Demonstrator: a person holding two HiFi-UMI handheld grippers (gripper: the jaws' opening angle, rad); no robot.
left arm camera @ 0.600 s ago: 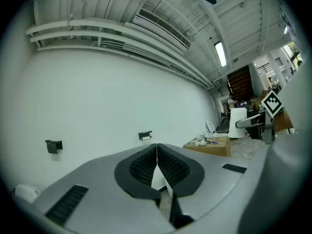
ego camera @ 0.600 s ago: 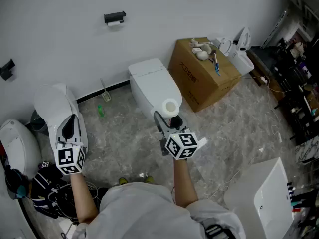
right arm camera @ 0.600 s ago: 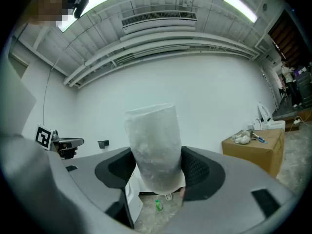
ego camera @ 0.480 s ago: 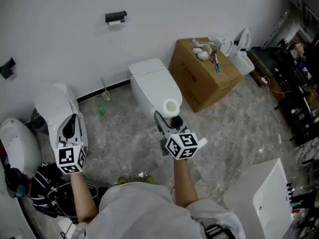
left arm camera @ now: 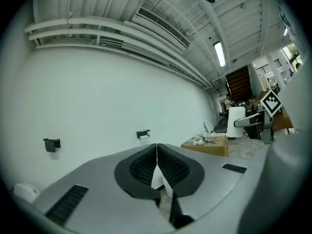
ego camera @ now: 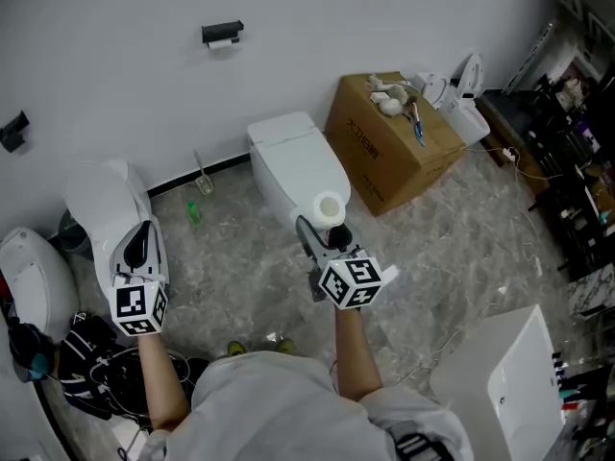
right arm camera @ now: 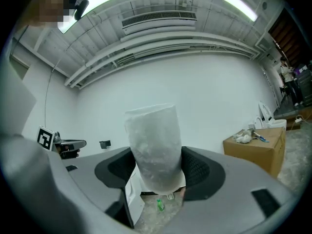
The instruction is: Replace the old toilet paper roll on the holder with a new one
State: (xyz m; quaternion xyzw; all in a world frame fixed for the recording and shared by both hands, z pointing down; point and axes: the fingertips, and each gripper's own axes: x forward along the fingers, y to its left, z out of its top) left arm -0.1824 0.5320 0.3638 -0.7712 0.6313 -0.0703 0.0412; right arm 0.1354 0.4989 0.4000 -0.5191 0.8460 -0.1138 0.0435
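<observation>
The black wall holder carries a thin white old roll; it also shows small on the wall as the holder and the holder. My right gripper is shut on the new toilet paper roll, held upright over the toilet. In the right gripper view the plastic-wrapped roll fills the gap between both pads. My left gripper hovers low at the left, far from the holder. Its jaws are pressed together with nothing between them, as the left gripper shows.
A white toilet stands against the wall, a cardboard box with clutter to its right. Another white toilet body lies under my left gripper. A green bottle and a brush are on the marble floor. A white cabinet is bottom right.
</observation>
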